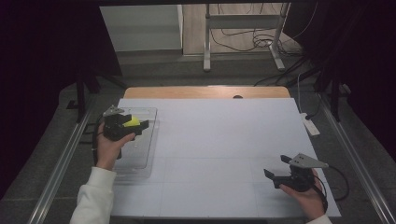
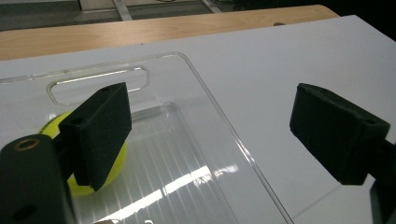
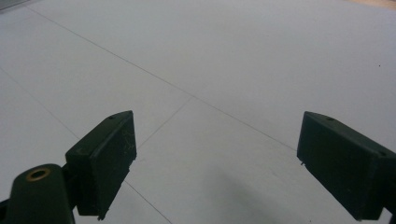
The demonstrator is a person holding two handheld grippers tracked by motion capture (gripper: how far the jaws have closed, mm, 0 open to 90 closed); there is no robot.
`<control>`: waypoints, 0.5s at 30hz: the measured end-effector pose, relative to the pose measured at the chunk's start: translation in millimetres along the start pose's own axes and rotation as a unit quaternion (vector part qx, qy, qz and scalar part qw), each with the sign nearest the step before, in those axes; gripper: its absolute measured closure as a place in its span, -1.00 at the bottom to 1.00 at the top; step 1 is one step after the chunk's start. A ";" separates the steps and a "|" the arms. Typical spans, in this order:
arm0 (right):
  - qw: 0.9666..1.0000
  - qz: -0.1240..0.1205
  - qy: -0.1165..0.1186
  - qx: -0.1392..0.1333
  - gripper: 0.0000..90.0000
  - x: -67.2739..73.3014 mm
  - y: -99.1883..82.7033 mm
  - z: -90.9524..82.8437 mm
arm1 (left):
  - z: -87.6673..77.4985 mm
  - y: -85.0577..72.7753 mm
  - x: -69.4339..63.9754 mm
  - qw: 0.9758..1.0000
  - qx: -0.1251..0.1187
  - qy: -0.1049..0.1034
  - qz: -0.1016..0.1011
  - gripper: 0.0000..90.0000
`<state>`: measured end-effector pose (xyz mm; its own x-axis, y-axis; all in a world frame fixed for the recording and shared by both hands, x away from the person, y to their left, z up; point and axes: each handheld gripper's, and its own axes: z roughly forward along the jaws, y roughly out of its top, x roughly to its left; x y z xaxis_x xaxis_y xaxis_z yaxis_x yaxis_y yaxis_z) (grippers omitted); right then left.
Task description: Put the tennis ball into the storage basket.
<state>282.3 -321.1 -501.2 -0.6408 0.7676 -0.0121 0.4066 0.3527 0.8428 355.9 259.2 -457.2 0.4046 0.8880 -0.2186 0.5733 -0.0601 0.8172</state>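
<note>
**A:** so how far are you? Near edge first: your right gripper [image 1: 276, 173] sits by the table's [image 1: 219, 140] near right corner, jaws spread wide, nothing but bare white surface between them.

**B:** yeah, that one looks idle to me. Your left gripper [image 1: 140, 122] is over the clear tray [image 1: 140, 161] at the left edge, jaws spread too, not pinching anything.

**A:** and the yellow ball [image 2: 86, 179]?

**B:** lying inside the tray, just behind the left jaw in the left gripper view. I'd say the drop-off is done and only pulling the hand clear is left.
</note>
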 end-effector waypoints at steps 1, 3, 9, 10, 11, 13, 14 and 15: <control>1.000 0.000 0.000 0.000 -0.73 0.1 0.0 0.1 | 0.0 0.0 0.0 1.000 0.000 0.000 0.000 -0.68; 1.000 0.000 0.000 0.000 -0.73 0.3 0.1 0.2 | -2.5 -3.6 -4.4 1.000 0.002 -0.005 0.007 -0.69; 1.000 0.000 0.001 0.001 -0.73 0.3 0.2 0.8 | -6.5 -10.0 -17.1 1.000 0.006 -0.015 0.026 -0.69; 1.000 0.000 0.001 0.001 -0.73 0.3 0.2 0.9 | -7.3 -11.0 -19.7 0.999 0.007 -0.016 0.030 -0.69; 1.000 0.000 0.001 0.000 -0.73 0.3 0.2 0.7 | -8.2 -11.8 -21.7 0.999 0.007 -0.018 0.032 -0.70; 1.000 0.000 0.001 0.000 -0.73 0.2 0.2 0.6 | -10.2 -14.0 -25.7 0.999 0.006 -0.025 0.035 -0.69; 1.000 0.000 0.002 0.000 -0.73 0.2 0.2 0.7 | -11.0 -15.3 -27.6 0.999 0.007 -0.027 0.037 -0.70; 1.000 0.000 0.001 0.000 -0.73 0.3 0.2 0.6 | -11.5 -17.0 -28.9 0.999 0.007 -0.028 0.042 -0.70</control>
<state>282.6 -320.5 -501.3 -0.6425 0.7662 -0.0101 0.4064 0.3520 0.8432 326.3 239.8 -458.7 0.4912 0.8524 -0.1794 0.5455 -0.1405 0.8262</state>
